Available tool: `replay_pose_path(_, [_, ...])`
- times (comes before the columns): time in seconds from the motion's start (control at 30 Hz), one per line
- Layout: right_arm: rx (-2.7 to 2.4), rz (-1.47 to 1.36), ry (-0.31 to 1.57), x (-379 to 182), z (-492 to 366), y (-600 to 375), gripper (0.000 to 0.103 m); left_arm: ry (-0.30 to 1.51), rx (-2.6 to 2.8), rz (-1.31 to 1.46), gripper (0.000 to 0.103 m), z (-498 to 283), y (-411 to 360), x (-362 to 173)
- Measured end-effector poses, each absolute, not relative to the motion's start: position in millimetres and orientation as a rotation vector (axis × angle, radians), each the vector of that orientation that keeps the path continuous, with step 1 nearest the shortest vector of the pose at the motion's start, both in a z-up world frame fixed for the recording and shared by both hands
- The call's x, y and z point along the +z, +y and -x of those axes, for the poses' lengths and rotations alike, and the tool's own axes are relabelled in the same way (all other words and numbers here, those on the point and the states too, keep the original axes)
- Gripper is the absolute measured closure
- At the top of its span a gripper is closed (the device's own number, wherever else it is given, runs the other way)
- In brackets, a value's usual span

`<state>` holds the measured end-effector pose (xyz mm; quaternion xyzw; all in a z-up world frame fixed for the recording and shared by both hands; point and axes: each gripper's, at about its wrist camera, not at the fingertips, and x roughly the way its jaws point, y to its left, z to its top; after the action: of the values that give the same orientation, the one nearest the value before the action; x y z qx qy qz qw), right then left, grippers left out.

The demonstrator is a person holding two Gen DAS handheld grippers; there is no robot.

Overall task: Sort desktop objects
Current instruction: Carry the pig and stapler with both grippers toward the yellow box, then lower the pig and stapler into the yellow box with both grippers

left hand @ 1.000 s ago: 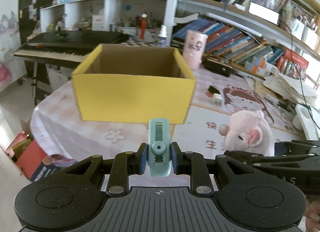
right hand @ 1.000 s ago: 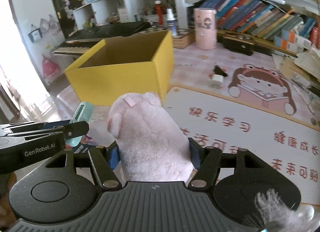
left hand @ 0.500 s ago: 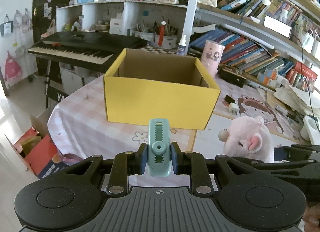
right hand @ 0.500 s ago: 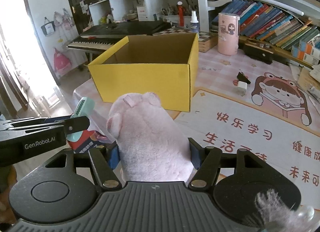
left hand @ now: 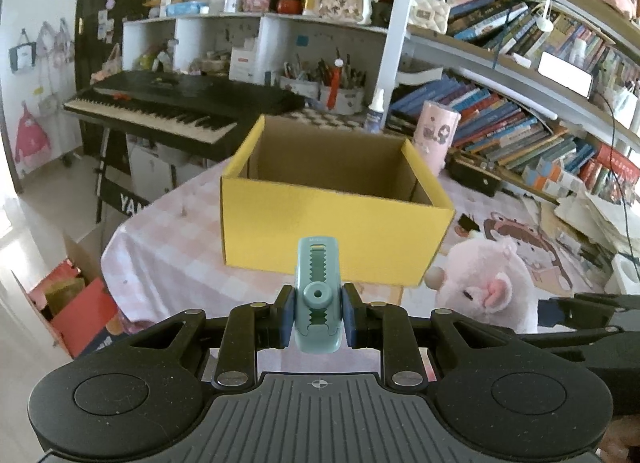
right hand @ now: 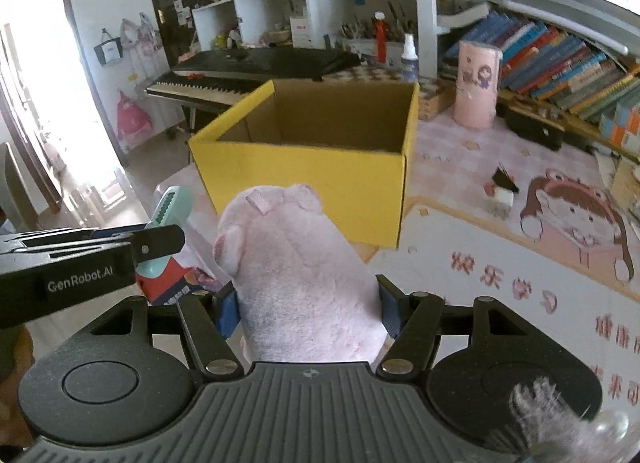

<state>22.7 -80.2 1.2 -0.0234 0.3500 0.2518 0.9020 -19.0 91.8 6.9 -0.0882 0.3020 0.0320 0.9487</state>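
- Left gripper (left hand: 318, 317): blue pads clamped on a teal plastic clip with a toothed centre slot (left hand: 318, 299), held upright in the air before the box.
- Right gripper (right hand: 308, 315): fingers pressed against the sides of a pink plush pig (right hand: 298, 275), its back toward the camera.
- Open yellow cardboard box (left hand: 332, 227): stands on the pink checked tablecloth (left hand: 168, 259), directly ahead of both grippers.
- Pink cylindrical canister (right hand: 478, 85): upright beyond the box, near the row of books (right hand: 560, 71).
- Black keyboard piano (left hand: 168, 107): behind the table, to the left.
- Cartoon-girl desk mat (right hand: 500, 263): right of the box.
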Motion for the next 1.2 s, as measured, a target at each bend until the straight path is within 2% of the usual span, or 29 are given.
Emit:
replay_pose_path(0.7, [0.614, 0.063, 0.490, 57, -146, -68, 0.040, 0.487, 0.153, 0.139, 0.080, -84, 90, 40])
replay_pose_path(1.2, [0.644, 0.091, 0.540, 32, -220, -67, 0.040, 0.595, 0.198, 0.070, 0.080, -150, 79, 16])
